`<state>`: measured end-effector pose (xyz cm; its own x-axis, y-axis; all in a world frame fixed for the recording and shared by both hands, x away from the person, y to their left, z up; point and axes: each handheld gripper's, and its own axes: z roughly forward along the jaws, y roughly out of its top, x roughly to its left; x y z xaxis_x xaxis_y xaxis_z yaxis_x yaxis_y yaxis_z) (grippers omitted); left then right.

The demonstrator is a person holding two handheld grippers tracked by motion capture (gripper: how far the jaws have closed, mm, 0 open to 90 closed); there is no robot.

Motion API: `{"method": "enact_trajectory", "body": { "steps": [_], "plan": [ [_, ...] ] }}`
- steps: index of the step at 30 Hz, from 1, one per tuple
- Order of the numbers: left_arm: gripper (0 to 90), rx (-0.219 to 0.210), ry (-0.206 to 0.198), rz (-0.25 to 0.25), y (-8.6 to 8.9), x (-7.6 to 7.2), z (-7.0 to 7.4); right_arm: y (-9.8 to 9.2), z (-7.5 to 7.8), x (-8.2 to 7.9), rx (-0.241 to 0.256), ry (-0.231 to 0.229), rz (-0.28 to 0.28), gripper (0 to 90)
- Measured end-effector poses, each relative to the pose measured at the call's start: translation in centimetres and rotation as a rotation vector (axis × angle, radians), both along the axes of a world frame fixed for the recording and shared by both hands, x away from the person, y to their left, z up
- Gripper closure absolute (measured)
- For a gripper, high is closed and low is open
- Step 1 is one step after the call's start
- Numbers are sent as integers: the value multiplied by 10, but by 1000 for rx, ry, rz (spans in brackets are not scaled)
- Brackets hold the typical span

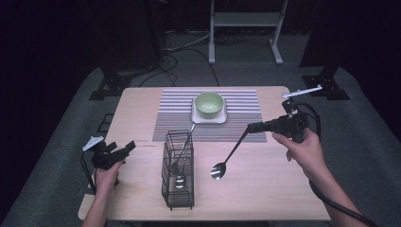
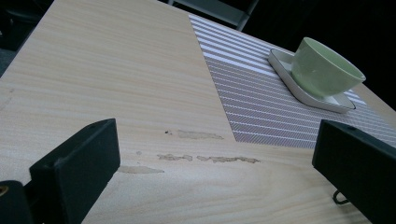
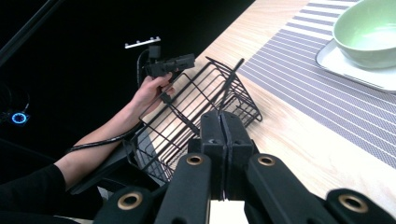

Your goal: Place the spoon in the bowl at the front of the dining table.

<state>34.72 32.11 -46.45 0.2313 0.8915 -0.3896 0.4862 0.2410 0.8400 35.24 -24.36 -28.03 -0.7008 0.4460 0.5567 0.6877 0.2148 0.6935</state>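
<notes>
A spoon (image 1: 229,156) is hanging over the bench (image 1: 265,189), its handle clenched at the top end in the fingers of the right gripper (image 1: 252,126) and its shiny bowl tilting down toward the person, just above the wood to the right of a black wire basket (image 1: 178,172). In the right gripper view those 2 fingers (image 3: 212,135) are pressing tightly together. The basket is standing upright near the bench's front edge, and 1 more spoon (image 1: 183,156) is leaning inside it with its handle sticking out past the rim. The left gripper (image 1: 124,150) is hovering to the left of the basket, its fingers (image 2: 79,163) spread wide apart and grasping nothing. Beyond the basket, a striped placemat (image 1: 175,116) is lying flat, carrying a white square plate (image 1: 195,118) with a green bowl (image 1: 209,104) sitting on it.
</notes>
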Motion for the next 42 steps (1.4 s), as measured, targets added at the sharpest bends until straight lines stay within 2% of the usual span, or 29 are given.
{"method": "enact_trajectory", "body": {
  "steps": [17,42],
  "plan": [
    [0,1,-1,0,0,0,0,-14,-21,7,-12,45,-47,891],
    [0,0,0,1,0,0,-1,-25,-34,17,-12,70,-92,891]
  ]
}}
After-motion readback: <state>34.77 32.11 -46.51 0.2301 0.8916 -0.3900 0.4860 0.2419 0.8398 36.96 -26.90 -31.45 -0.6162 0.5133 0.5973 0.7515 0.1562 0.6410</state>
